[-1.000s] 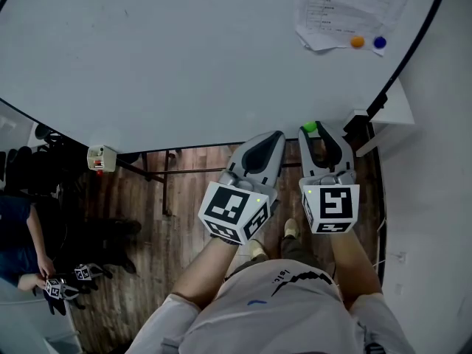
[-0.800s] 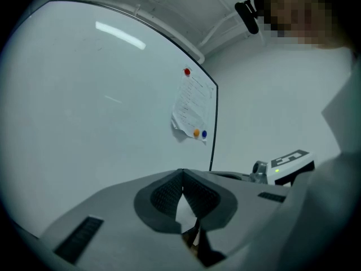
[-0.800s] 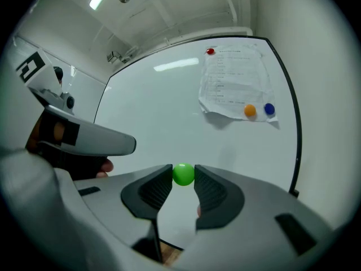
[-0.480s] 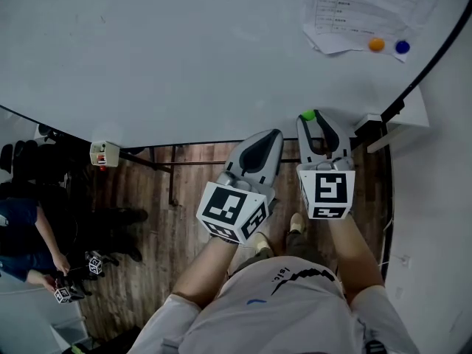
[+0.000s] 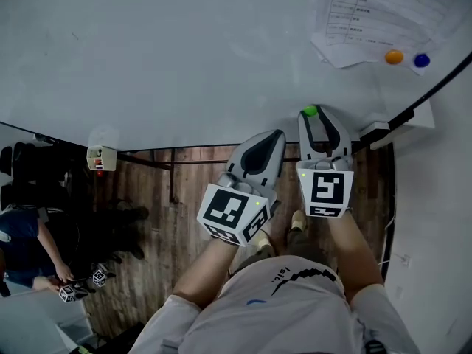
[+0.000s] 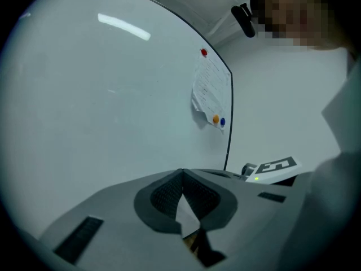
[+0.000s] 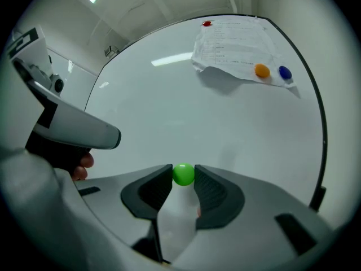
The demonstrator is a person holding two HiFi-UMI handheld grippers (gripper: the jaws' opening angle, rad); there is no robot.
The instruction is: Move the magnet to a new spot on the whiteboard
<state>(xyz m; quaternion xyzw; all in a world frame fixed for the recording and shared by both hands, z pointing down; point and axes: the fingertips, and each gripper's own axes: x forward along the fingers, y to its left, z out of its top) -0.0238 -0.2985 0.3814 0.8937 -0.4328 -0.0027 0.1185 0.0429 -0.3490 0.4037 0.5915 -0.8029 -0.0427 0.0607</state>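
Observation: the right gripper (image 5: 316, 118) is clenched on the green magnet (image 7: 183, 174), which sits pinched between the jaw tips. The magnet is low on the whiteboard (image 5: 184, 57), well below and to the left of the paper sheet (image 7: 237, 44). Whether it touches the board face cannot be told. The left gripper (image 6: 180, 174) is closed on nothing, beside the right one and farther from the sheet.

Assessment: the step in hand appears to be carrying the magnet to a fresh spot. Recommended practice:
- Hold the grip square.
- Choose bare board well clear of the sheet and its orange magnet (image 7: 262, 70) and blue magnet (image 7: 284, 72).
- Bring the magnet flat to the surface.
- Release only once it seats.
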